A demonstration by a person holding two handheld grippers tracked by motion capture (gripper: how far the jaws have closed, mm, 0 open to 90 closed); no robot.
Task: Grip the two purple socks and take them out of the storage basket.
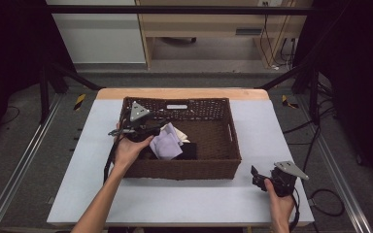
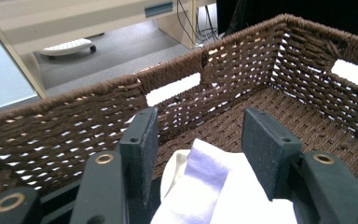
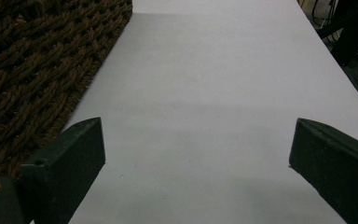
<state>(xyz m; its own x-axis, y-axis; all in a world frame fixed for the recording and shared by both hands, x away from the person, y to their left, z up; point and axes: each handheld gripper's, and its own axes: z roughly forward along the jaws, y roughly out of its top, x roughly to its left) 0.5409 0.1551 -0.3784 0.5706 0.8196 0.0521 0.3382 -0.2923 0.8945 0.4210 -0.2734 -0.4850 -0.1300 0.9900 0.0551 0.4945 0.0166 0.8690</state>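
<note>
From the high view I see my left gripper [image 1: 161, 127] inside the brown wicker basket [image 1: 213, 167], at its left side, by a pale lilac cloth [image 1: 167, 144]; my right gripper [image 1: 256, 173] sits on the white table [image 1: 184, 201], just right of the basket's near right corner.

In the left gripper view my jaws stand parted around the cloth [image 2: 214, 186].

In the right gripper view my jaws gape wide over bare table [image 3: 205, 93], the basket [image 3: 37, 60] at left.
</note>
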